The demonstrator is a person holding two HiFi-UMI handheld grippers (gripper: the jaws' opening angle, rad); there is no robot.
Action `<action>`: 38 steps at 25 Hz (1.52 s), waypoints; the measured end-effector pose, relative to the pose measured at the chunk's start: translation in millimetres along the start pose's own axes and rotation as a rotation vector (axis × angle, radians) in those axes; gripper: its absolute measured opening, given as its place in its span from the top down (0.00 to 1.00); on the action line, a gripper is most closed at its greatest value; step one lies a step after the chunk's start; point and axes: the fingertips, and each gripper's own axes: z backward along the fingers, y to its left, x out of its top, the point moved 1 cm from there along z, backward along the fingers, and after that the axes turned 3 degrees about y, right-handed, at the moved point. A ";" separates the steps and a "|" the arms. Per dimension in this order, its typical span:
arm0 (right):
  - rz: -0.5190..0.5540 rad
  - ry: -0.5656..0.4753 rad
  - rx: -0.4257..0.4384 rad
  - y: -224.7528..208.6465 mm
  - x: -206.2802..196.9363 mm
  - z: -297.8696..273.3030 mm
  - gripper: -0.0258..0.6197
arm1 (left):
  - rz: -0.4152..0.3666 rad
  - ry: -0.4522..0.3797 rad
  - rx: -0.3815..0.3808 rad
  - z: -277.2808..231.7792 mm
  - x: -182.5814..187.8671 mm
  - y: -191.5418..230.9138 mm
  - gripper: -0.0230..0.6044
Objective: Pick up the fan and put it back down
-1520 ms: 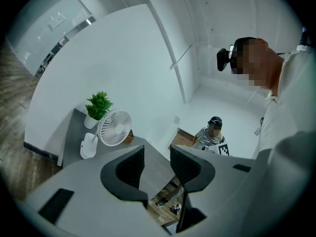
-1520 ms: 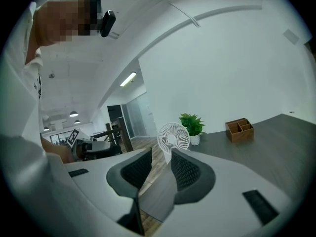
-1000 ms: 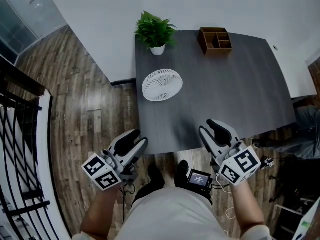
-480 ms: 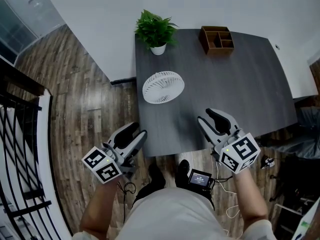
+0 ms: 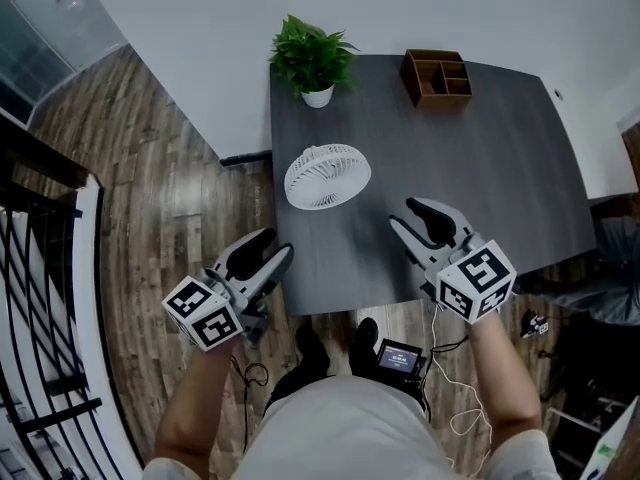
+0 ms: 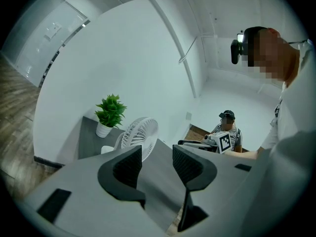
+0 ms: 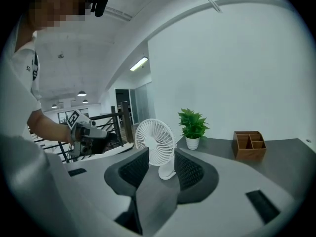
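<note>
on dark table (image 5: 480, 158), white fan (image 5: 326, 176) upright; left gripper (image 5: 272, 248), right gripper (image 5: 403, 213) jaws just opening, both empty.

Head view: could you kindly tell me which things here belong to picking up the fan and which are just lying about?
Job: white round-grilled desk fan on the dark grey table; left gripper and right gripper, both empty, jaws just been opening.
Lying about: green potted plant in a white pot; brown wooden compartment box.

fan (image 5: 326, 176) on table (image 5: 500, 168) | left tool (image 5: 276, 248), right tool (image 5: 402, 213) (both opening, empty)
</note>
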 end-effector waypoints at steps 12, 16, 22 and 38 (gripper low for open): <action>0.024 0.025 0.051 -14.5 2.2 -27.8 0.72 | -0.016 0.010 0.033 -18.4 8.3 18.9 0.63; 0.035 0.032 0.086 -16.8 3.1 -40.6 0.70 | -0.025 0.013 0.036 -25.8 9.9 27.2 0.62; 0.028 0.036 0.153 -23.4 4.4 -57.6 0.66 | -0.041 0.015 0.011 -38.6 9.3 32.6 0.59; 0.090 0.110 0.309 -26.2 8.9 -97.1 0.58 | -0.081 0.019 0.000 -65.4 14.1 49.7 0.50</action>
